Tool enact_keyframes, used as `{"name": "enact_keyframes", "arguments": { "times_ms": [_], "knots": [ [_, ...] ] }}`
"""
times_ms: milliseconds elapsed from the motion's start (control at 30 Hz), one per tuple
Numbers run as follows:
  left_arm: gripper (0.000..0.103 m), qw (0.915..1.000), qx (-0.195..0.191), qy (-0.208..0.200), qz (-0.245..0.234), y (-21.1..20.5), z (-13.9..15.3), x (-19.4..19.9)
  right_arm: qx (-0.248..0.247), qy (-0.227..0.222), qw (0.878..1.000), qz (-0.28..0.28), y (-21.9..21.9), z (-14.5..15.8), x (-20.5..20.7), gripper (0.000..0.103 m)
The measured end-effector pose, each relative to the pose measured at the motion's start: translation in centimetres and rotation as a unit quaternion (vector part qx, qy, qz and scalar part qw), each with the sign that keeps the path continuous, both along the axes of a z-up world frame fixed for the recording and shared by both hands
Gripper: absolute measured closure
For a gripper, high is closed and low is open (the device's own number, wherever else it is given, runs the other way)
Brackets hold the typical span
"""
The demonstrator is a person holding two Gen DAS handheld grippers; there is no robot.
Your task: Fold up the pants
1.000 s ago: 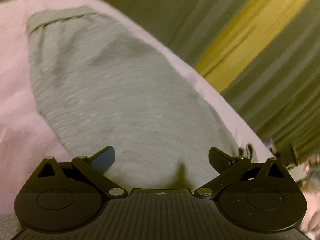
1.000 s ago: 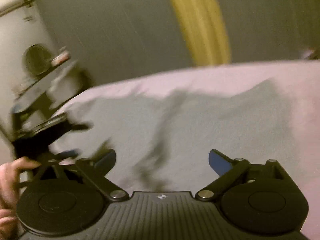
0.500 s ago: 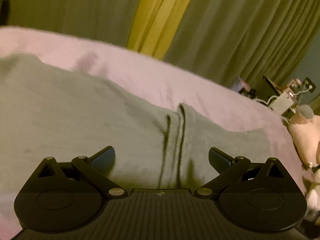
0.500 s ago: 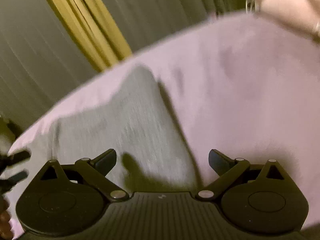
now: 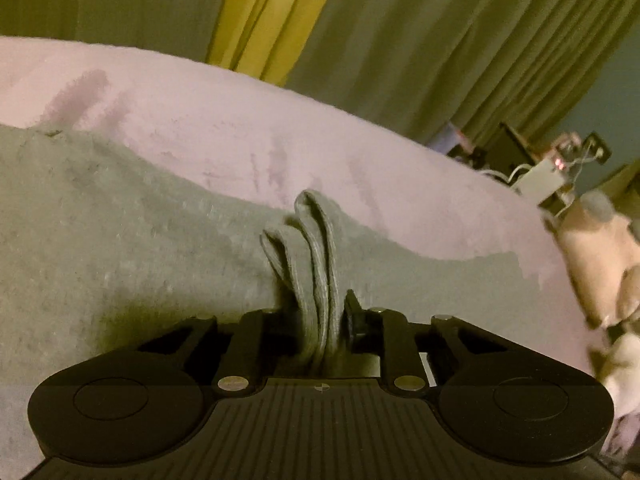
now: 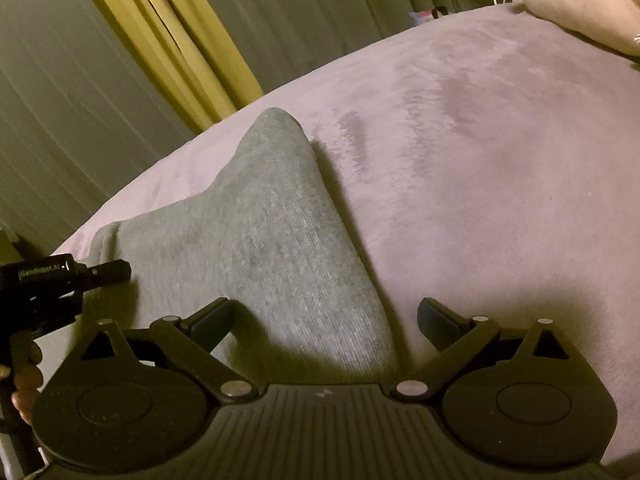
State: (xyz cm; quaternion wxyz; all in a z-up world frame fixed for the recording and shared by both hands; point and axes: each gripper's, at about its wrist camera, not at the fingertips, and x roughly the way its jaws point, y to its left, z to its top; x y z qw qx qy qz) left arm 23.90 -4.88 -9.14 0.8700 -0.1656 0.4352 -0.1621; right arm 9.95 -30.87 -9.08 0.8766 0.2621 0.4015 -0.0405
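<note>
The grey pants [image 5: 120, 240] lie on a pink bedspread [image 5: 360, 152]. In the left wrist view my left gripper [image 5: 316, 320] is shut on a bunched fold of the pants' near edge, with ridges of cloth [image 5: 312, 240] standing up between the fingers. In the right wrist view the pants [image 6: 260, 240] lie folded with a raised corner. My right gripper [image 6: 324, 316] is open over their near edge, with the cloth between the spread fingers but not pinched. The left gripper shows in the right wrist view [image 6: 52, 280] at the far left.
Green and yellow curtains [image 5: 360, 20] hang behind the bed. A stuffed toy [image 5: 592, 264] lies at the bed's right side, also seen in the right wrist view [image 6: 580, 0]. A stand with wires and devices [image 5: 540, 172] is beyond the bed's far right.
My left gripper has shut on a fold of the pants; it was open half a second ago. My right gripper has stayed open and settled lower over the pants' edge.
</note>
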Motion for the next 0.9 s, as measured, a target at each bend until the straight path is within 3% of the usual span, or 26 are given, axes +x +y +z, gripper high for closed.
{"name": "enact_keyframes", "arguments": {
  "times_ms": [167,267,367,500,533,567,667,733,900],
  "knots": [
    [0.084,0.9944,0.014,-0.105,-0.004,-0.5,3.9,-2.9,0.018,-0.013,1.0,-0.007,-0.5,0.0,-0.3,0.004],
    [0.084,0.9903,0.023,-0.136,-0.013,-0.5,5.6,-3.8,0.043,-0.034,0.998,0.005,-0.6,0.3,-0.6,0.004],
    [0.084,0.9884,0.063,-0.137,0.015,0.8,5.4,-3.4,0.042,-0.045,0.998,0.02,-0.2,0.6,-0.6,0.004],
    [0.077,0.9887,0.11,-0.078,0.066,3.7,2.9,-2.3,0.033,-0.051,0.998,0.029,0.1,0.8,-0.7,0.004],
    [0.069,0.9873,0.121,-0.073,0.071,4.0,2.6,-2.5,0.031,-0.043,0.998,0.028,0.1,0.7,-0.5,0.004],
    [0.053,0.986,0.126,-0.074,0.08,4.6,2.6,-3.1,0.031,-0.036,0.998,0.028,0.2,0.6,-0.3,0.004],
    [0.021,0.9872,0.091,-0.091,0.094,6.6,3.8,-5.6,0.033,-0.033,0.999,0.026,0.1,0.6,-0.2,0.004],
    [0.02,0.9898,0.061,-0.089,0.093,7.8,4.3,-7.6,0.031,-0.034,0.999,0.028,0.2,0.6,-0.2,0.004],
    [0.024,0.9981,-0.002,-0.021,0.058,8.7,3.3,-11.2,0.013,-0.033,0.999,0.039,0.8,0.7,-0.1,0.004]
  ]
}}
